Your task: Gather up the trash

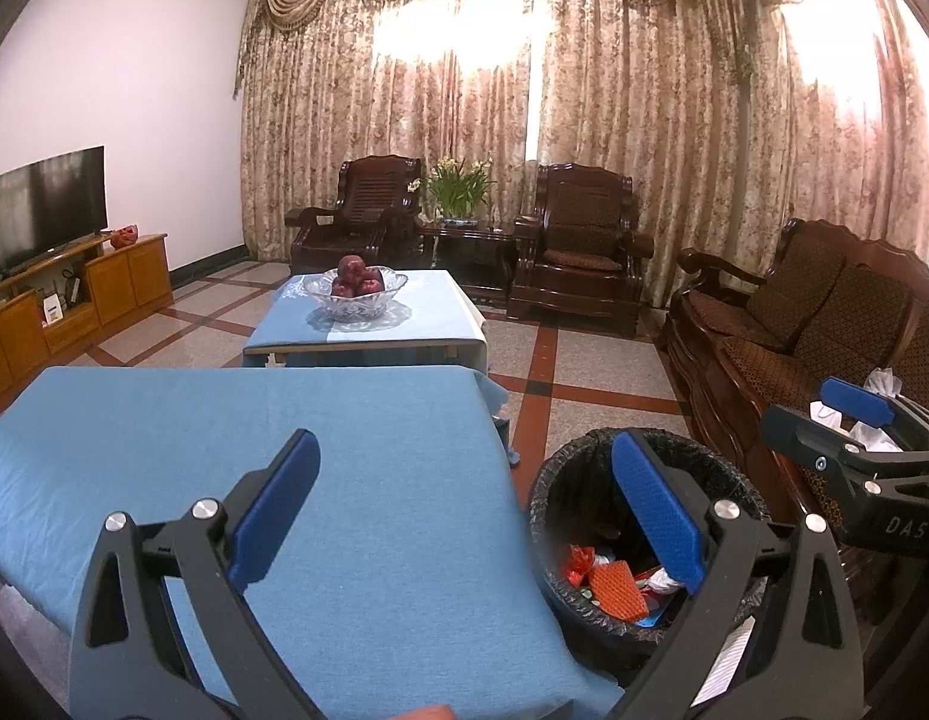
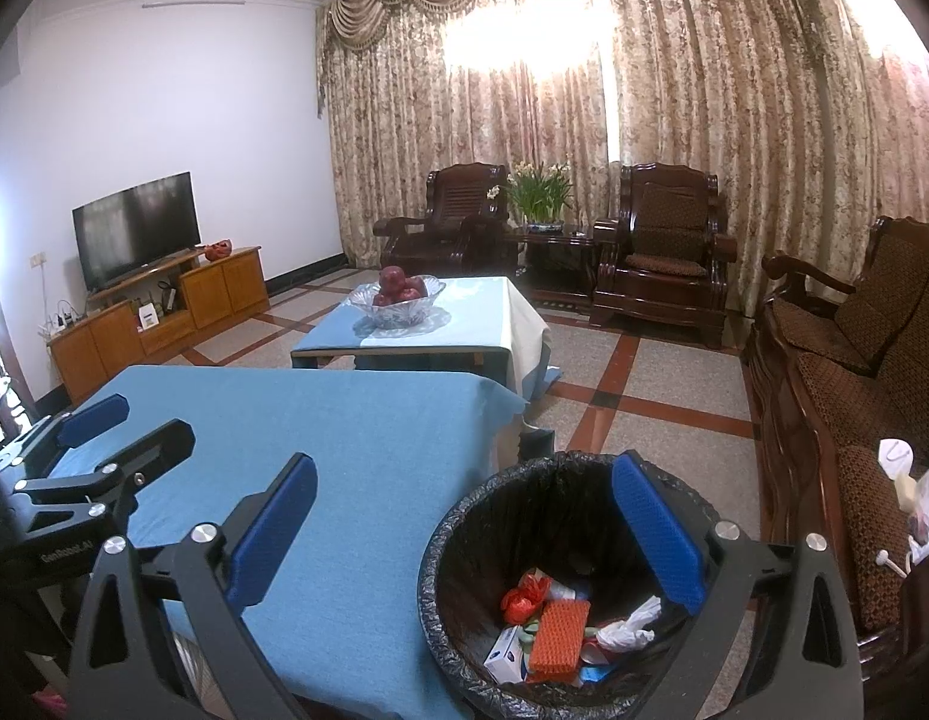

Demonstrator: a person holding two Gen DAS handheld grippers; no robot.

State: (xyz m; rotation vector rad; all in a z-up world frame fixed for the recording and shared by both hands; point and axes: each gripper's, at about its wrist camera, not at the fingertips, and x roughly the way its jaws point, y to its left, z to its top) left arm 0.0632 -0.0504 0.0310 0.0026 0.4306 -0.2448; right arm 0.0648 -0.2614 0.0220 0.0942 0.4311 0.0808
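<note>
Both grippers are spread wide and hold nothing. The left gripper (image 1: 464, 516) hangs over the right edge of the blue table (image 1: 344, 450). The right gripper (image 2: 464, 522) spans the table's right edge and the bin (image 2: 464, 546), which stands on the floor just beside that edge. The trash (image 2: 560, 624), wrappers, a small box and crumpled tissue, lies in the bin's bottom.
</note>
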